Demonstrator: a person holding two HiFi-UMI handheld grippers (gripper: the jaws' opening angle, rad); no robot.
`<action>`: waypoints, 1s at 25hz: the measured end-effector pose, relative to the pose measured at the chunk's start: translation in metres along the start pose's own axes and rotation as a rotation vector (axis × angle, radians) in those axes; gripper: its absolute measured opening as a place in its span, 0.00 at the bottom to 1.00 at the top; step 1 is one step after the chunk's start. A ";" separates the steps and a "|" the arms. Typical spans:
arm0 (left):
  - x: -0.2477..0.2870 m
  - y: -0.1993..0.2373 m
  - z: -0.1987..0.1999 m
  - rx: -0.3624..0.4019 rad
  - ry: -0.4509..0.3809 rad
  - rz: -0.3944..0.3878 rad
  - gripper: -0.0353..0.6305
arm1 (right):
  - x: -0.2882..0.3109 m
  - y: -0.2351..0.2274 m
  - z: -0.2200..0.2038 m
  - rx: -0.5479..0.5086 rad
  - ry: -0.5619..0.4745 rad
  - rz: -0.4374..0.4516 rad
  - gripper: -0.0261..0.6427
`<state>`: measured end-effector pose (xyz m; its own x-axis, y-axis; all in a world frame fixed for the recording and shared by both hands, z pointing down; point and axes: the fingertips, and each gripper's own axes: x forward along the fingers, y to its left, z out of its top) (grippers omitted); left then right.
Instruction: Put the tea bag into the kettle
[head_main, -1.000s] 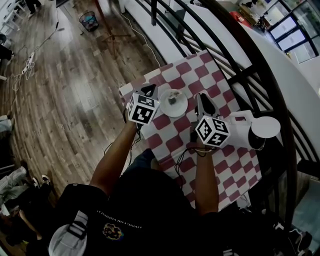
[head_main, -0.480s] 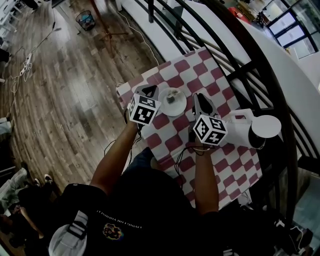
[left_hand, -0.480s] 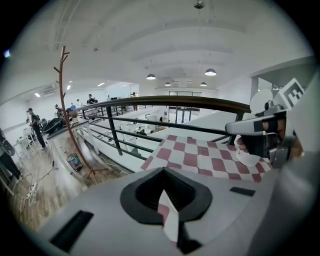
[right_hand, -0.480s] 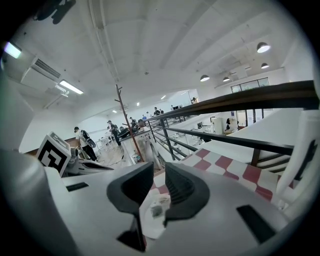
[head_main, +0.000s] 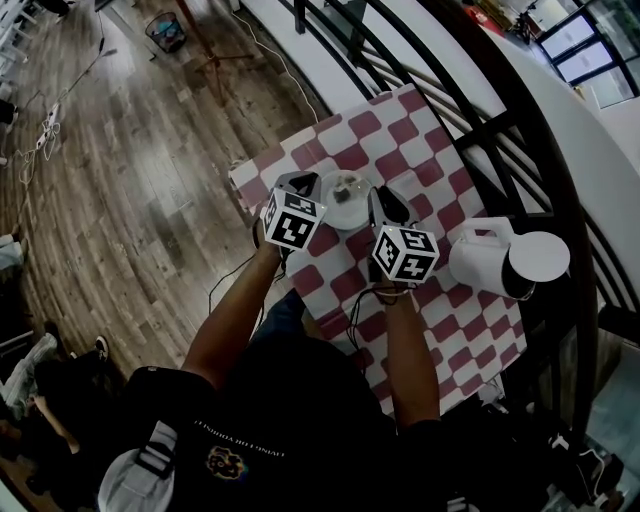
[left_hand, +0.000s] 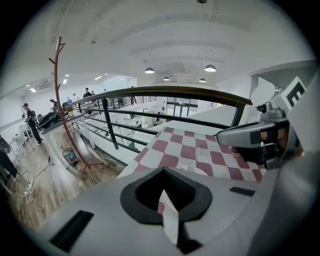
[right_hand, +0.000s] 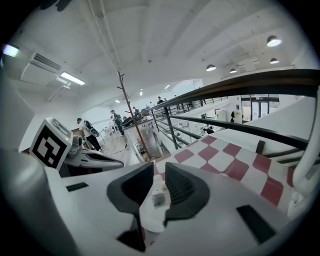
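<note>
On the checked table (head_main: 430, 160) a white plate (head_main: 328, 182) carries the small tea bag (head_main: 345, 189). The white kettle (head_main: 490, 262) stands to the right, its round top (head_main: 541, 255) facing the railing. My right gripper (head_main: 378, 198) hovers at the plate's right rim, and its jaws stand apart. In the right gripper view (right_hand: 160, 167) the tea bag (right_hand: 159, 200) shows below through the gap, not touched. My left gripper (head_main: 298, 181) hangs at the plate's left side. In its own view (left_hand: 162, 171) the jaw tips meet with nothing held.
A black railing (head_main: 500, 130) runs along the table's far and right sides. The table's left edge (head_main: 250, 190) drops to a wooden floor (head_main: 130, 170) far below. The person's arms reach in from the near side.
My right gripper has moved left, away from the kettle and over to the plate's right rim. The left gripper has stayed nearly in place beside the plate.
</note>
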<state>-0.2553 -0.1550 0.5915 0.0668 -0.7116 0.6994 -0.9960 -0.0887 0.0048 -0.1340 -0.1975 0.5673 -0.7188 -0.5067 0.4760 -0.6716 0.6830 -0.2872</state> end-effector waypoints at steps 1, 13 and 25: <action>0.005 -0.001 -0.004 -0.001 0.010 -0.004 0.05 | 0.005 0.001 -0.007 -0.012 0.020 0.004 0.16; 0.057 -0.024 -0.056 -0.026 0.142 -0.076 0.05 | 0.055 0.004 -0.089 -0.061 0.225 0.035 0.16; 0.066 -0.020 -0.059 -0.034 0.159 -0.085 0.05 | 0.067 0.006 -0.095 -0.123 0.257 0.040 0.16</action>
<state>-0.2344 -0.1588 0.6801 0.1435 -0.5831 0.7996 -0.9888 -0.1181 0.0913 -0.1690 -0.1773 0.6764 -0.6644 -0.3388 0.6662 -0.6056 0.7665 -0.2141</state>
